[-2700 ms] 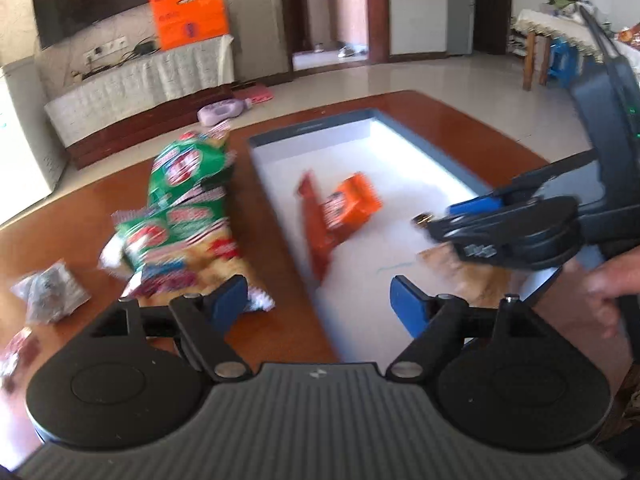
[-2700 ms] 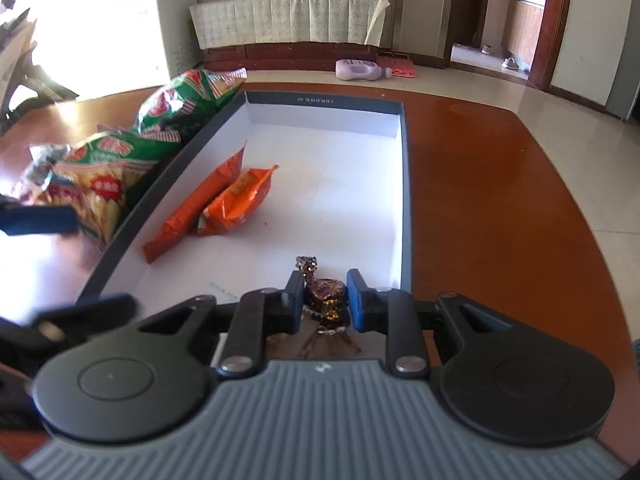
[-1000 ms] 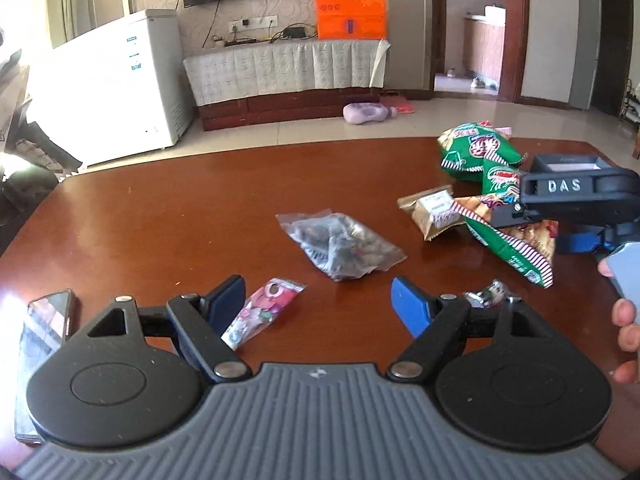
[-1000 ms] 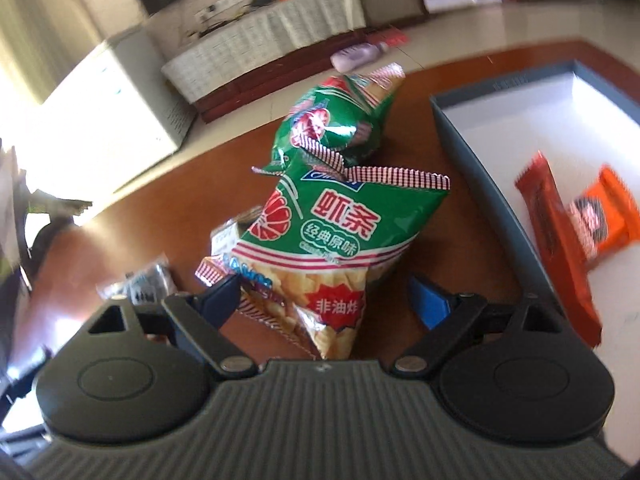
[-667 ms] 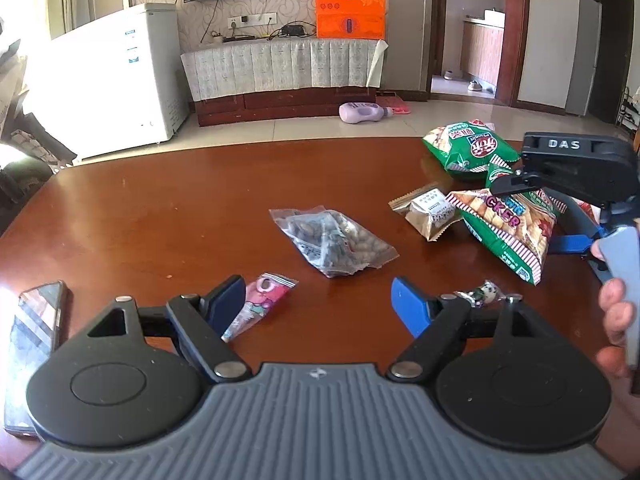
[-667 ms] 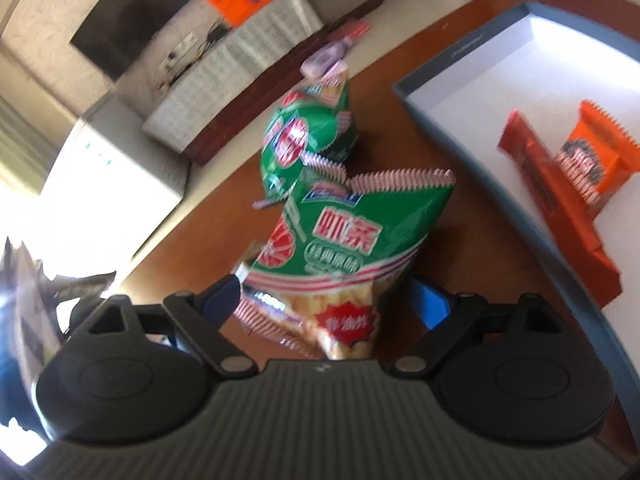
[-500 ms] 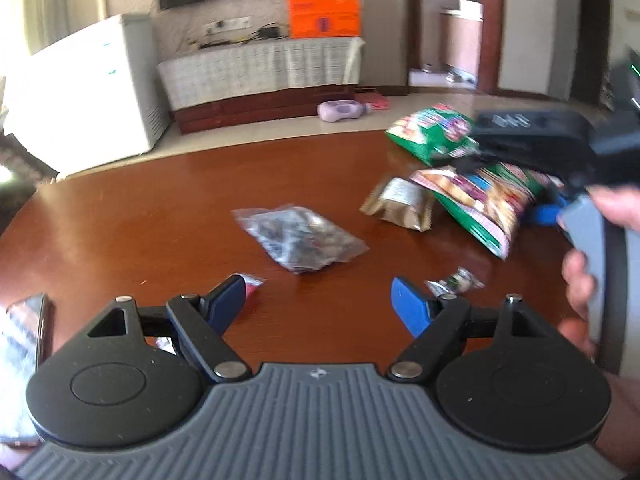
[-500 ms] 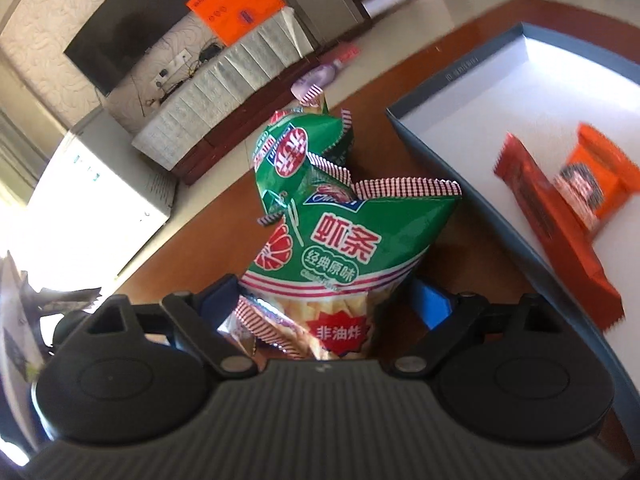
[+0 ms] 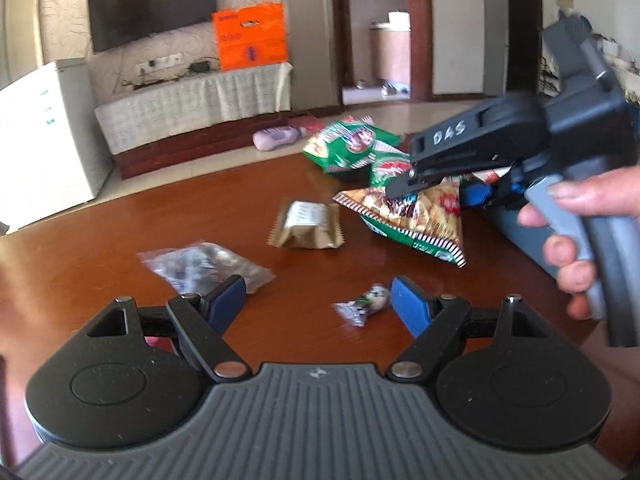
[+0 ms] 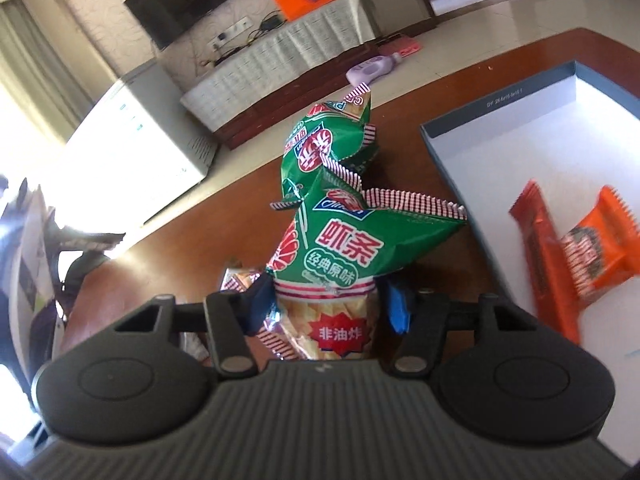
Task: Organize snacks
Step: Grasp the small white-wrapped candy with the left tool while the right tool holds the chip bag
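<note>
Your right claw (image 10: 326,304) is closing on the green chip bag (image 10: 340,256); your left claw (image 9: 318,300) hangs open over the desk (image 9: 120,216).

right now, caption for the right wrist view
Right gripper closing on a green shrimp-chip bag beside the snack box.

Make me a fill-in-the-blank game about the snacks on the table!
1. The right gripper is closing on a ____ bag of chips.
2. The grey box holds two ____ packets.
3. The small candy lies on the table between the ____ gripper's fingers.

Missing words: green; orange; left
</note>
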A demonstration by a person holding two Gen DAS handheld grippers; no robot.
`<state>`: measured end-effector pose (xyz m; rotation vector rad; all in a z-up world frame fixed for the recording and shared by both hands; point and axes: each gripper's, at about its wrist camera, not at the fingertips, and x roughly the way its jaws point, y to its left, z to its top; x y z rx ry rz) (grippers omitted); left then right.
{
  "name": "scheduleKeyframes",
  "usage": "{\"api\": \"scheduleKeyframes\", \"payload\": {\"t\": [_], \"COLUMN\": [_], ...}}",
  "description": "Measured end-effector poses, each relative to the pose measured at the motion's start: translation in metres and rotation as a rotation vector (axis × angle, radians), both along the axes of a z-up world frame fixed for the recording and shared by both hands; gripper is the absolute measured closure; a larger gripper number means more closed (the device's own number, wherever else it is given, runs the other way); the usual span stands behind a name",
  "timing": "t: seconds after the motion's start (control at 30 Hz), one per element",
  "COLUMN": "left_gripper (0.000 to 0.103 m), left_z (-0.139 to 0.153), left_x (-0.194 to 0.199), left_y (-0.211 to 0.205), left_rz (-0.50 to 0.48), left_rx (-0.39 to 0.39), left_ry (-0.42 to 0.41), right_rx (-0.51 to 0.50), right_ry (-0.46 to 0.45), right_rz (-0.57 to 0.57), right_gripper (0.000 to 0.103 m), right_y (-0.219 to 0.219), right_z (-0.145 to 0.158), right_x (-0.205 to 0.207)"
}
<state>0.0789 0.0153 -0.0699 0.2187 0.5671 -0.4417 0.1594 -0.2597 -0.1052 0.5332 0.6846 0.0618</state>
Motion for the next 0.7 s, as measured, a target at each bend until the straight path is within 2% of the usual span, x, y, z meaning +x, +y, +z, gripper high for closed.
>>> {"api": "scheduleKeyframes", "payload": {"t": [0.1,0.17,0.23,0.3,0.4,0.47,0.53,0.7], "left_gripper": [0.021,0.029,0.052,0.062,0.065,0.077,0.082,0.086], "left_z": [-0.006,-0.013,-0.022,-0.029,-0.032,-0.033,-0.033,-0.028], "left_x": [0.005,0.011,0.019,0.025,0.026,0.027,0.028,0.025], "left_y": [-0.015,-0.024,-0.031,-0.035,-0.034,-0.033,-0.033,-0.025], "left_rz": [-0.039,-0.057,-0.078,-0.083,-0.087,-0.089,-0.077,-0.059], "left_rx": [-0.001,0.007,0.019,0.029,0.012,-0.003,-0.003,0.009], "left_ry": [0.001,0.027,0.08,0.131,0.135,0.137,0.136,0.126], "right_rx": [-0.025,-0.069,-0.099,-0.106,-0.117,-0.108,-0.108,-0.109], "right_ry": [-0.008,-0.009,-0.004,-0.007,-0.011,-0.01,-0.013,-0.025], "right_rz": [0.049,0.078,0.109,0.131,0.157,0.176,0.2,0.236], "right_gripper": [0.045,0.046,0.046,0.046,0.046,0.046,0.046,0.046], "right_y": [-0.004,-0.002,-0.001,-0.002,-0.003,-0.003,0.0,0.005], "right_z": [0.007,0.009,0.008,0.01,0.01,0.01,0.01,0.013], "right_x": [-0.01,-0.014,-0.015,-0.016,-0.015,-0.015,-0.015,-0.017]}}
